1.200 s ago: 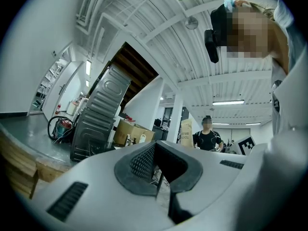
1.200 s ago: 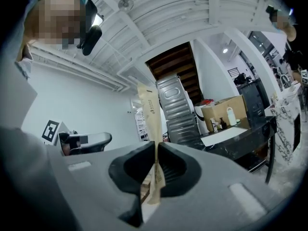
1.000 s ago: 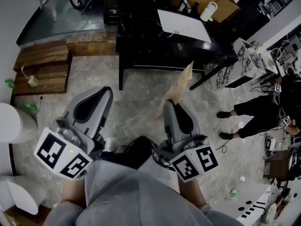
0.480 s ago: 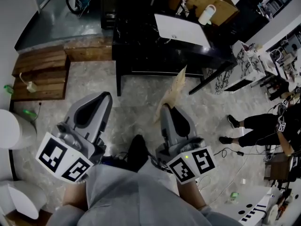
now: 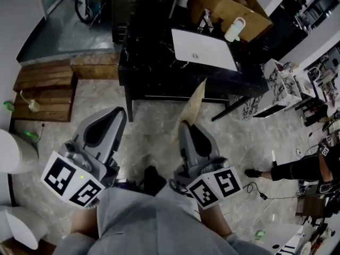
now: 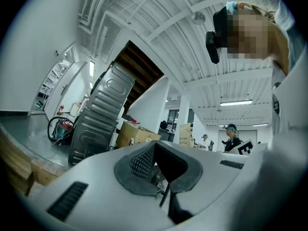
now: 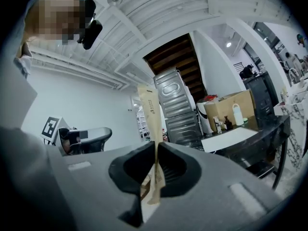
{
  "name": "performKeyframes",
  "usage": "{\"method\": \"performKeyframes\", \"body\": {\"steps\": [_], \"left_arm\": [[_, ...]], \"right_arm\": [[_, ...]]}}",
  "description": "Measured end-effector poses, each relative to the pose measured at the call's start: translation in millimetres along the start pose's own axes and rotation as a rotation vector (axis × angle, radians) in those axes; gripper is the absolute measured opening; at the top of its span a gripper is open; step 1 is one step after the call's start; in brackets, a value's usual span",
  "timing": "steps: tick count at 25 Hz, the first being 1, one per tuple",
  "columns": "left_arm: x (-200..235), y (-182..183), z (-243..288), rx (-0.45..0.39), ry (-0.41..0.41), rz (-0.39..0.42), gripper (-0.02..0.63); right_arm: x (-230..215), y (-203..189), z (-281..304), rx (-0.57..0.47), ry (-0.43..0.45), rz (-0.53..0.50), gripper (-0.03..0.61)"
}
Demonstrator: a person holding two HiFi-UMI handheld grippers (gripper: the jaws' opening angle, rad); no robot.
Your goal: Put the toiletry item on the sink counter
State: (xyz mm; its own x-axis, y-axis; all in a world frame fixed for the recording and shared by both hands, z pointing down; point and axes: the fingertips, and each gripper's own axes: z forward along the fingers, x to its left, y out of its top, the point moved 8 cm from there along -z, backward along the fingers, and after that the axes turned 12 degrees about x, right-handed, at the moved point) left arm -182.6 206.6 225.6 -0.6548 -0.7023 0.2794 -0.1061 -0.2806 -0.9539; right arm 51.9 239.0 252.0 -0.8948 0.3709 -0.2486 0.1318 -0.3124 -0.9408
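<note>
Cropped, buried, unreadable
Cropped at 9 o'clock of the head view: white fixture [image 5: 10,153]; at 4 o'clock: bystander [image 5: 305,166], upper body lost past the edge. Buried between pads of right gripper [image 7: 157,148]: lower end of tan sachet [image 7: 150,109]; print there too small to read

The desk [image 5: 151,70] is standing ahead, bearing a sink [image 5: 204,49] with a bottle [image 5: 234,30] behind it; a cardboard box [image 5: 228,4] is sitting farther back, wooden pallets [image 5: 45,86] lying leftward.
</note>
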Motion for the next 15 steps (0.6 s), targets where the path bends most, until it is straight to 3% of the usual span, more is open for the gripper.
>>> {"method": "performKeyframes", "body": {"steps": [15], "left_arm": [[7.7, 27.7, 130.0, -0.029, 0.118, 0.012, 0.005]], "right_arm": [[-128.7, 60.2, 74.2, 0.015, 0.125, -0.021, 0.024]]}}
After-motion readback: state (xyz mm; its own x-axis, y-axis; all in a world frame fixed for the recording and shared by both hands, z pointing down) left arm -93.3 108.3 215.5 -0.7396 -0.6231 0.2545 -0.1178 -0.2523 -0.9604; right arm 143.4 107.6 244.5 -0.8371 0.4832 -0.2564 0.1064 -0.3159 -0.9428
